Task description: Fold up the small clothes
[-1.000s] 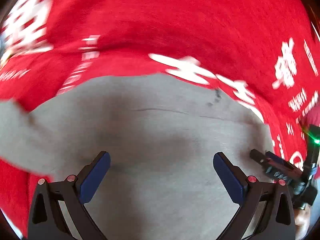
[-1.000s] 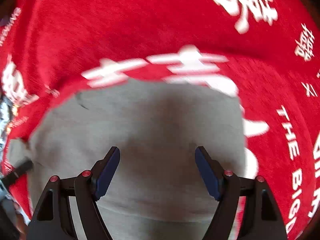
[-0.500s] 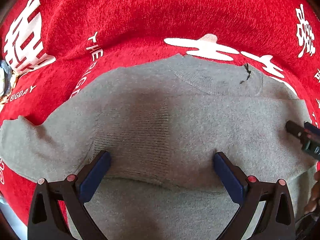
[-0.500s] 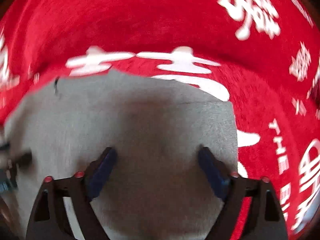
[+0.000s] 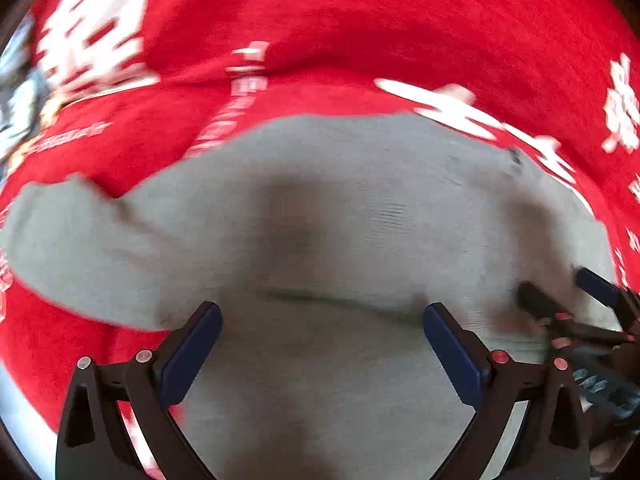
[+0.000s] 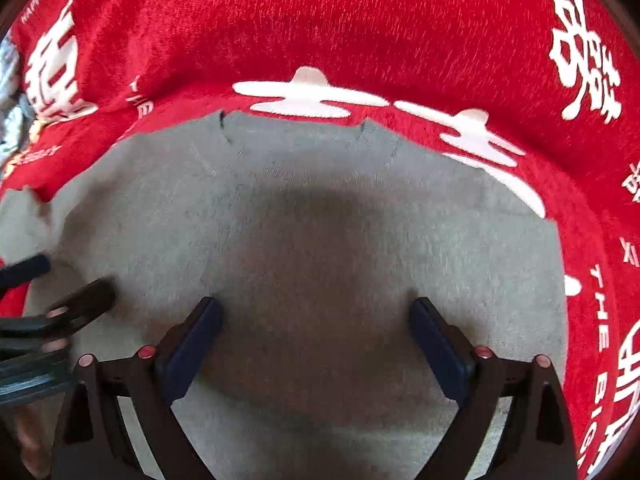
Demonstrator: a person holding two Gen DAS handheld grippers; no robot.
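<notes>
Folding a gray sweater (image 6: 320,208) lying flat on the red blanket (image 6: 320,20) | left gripper (image 5: 322,344) open, holding nothing | right gripper (image 6: 316,336) opening, nothing pinched, so sweater rests

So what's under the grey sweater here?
The grey sweater lies on a red cloth with white lettering, which shows all around it. Whatever lies beneath that cloth is covered.

Red plush cloth (image 6: 360,32) with white printed characters and Latin lettering spread across the whole surface, large white character (image 6: 588,56) at two o'clock, crumpled grey-and-white fabric (image 6: 10,92) at ten o'clock edge, blurred, kind unclear
</notes>
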